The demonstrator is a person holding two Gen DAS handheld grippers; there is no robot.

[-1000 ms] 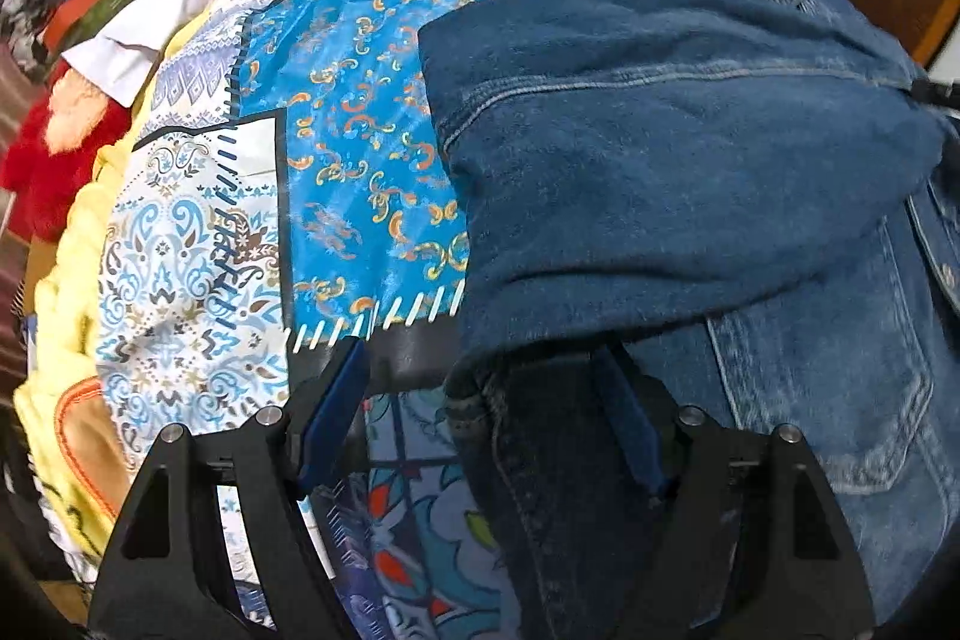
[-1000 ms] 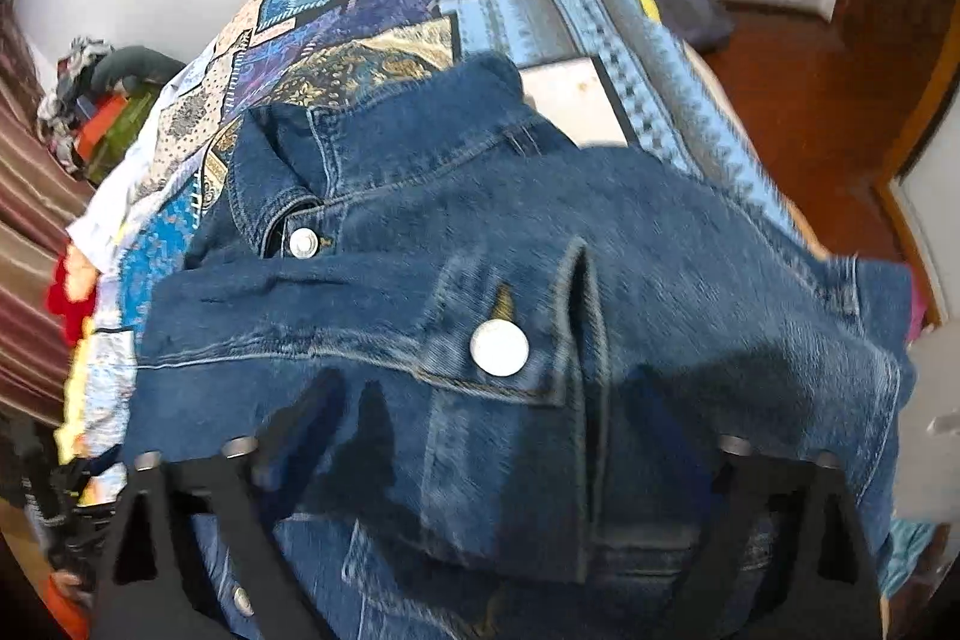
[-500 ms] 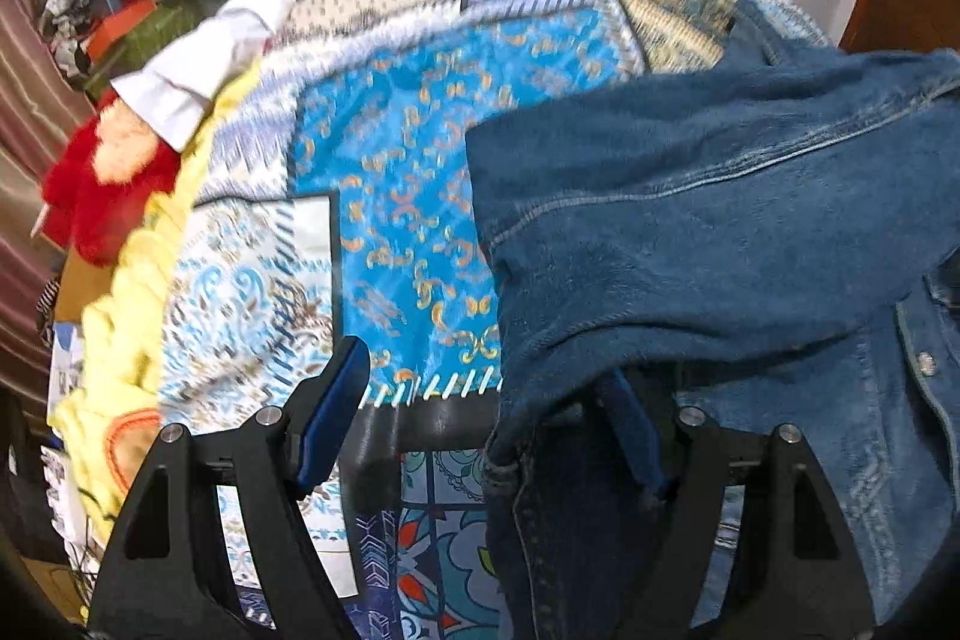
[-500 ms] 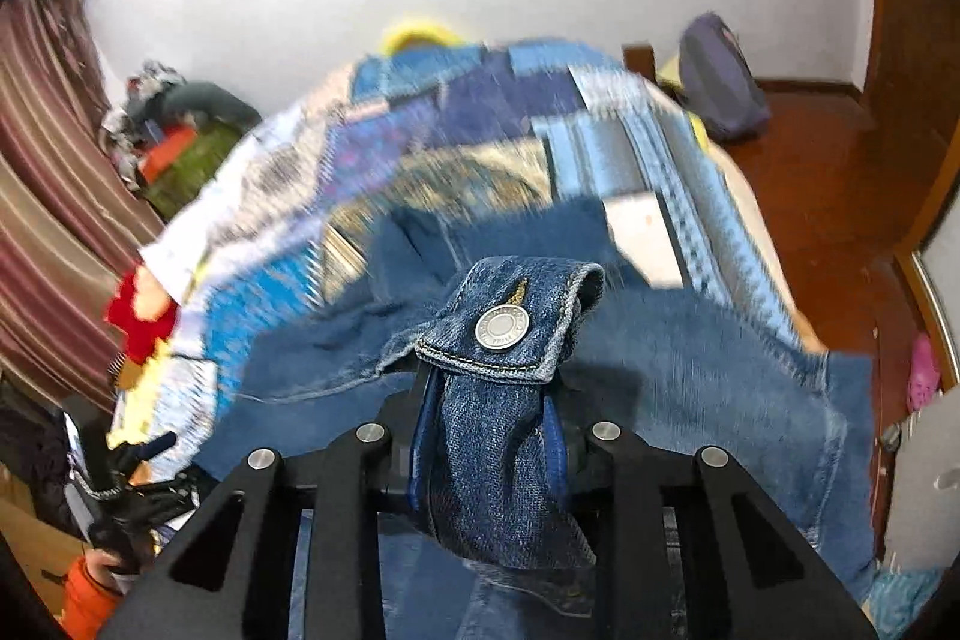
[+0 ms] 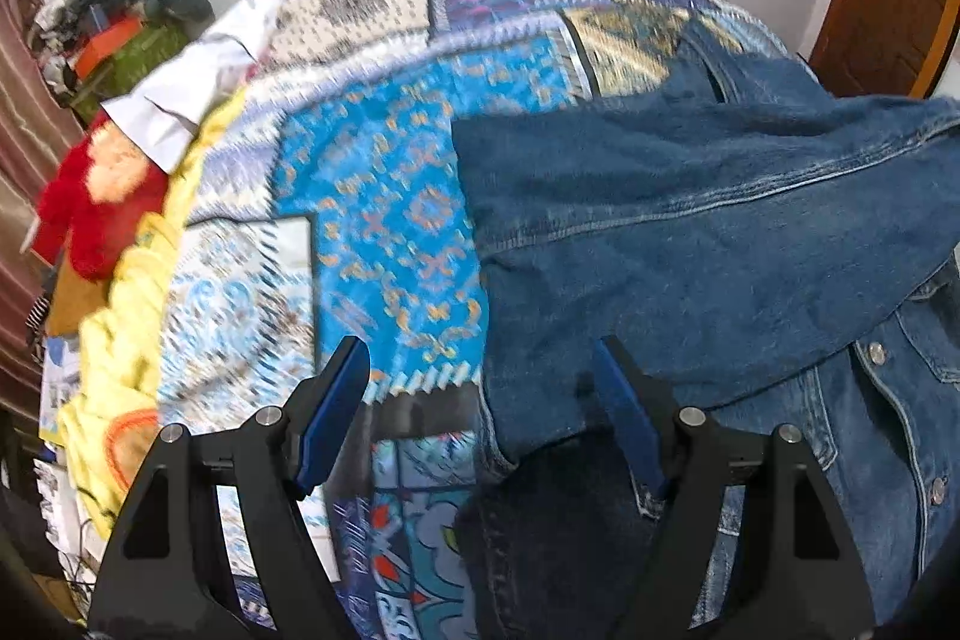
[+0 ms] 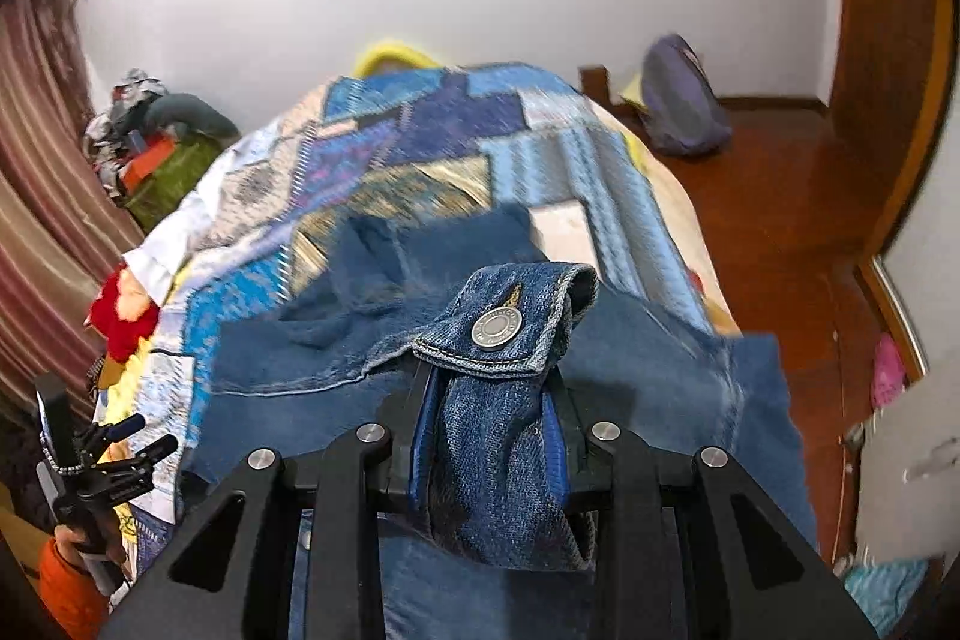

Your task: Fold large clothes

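A blue denim jacket (image 5: 690, 232) lies on a patchwork bedspread (image 5: 390, 220). In the right wrist view my right gripper (image 6: 489, 400) is shut on the jacket's sleeve cuff (image 6: 504, 328), which has a metal button, and holds it lifted above the rest of the jacket (image 6: 630, 376). In the left wrist view my left gripper (image 5: 480, 400) is open, its jaws wide apart, low over the jacket's left edge; the right finger (image 5: 624, 412) is over denim, the left finger (image 5: 330, 412) is over the bedspread.
The bed holds a white cloth (image 5: 174, 106), a red plush item (image 5: 90, 214) and a yellow blanket (image 5: 120, 340) along its left side. A clothes pile (image 6: 156, 130) and curtain stand left. A backpack (image 6: 678, 100) sits on the wooden floor at right.
My right gripper shut on the sleeve cuff and lifted it up off the jacket. The left gripper rose and pulled back a little, staying open.
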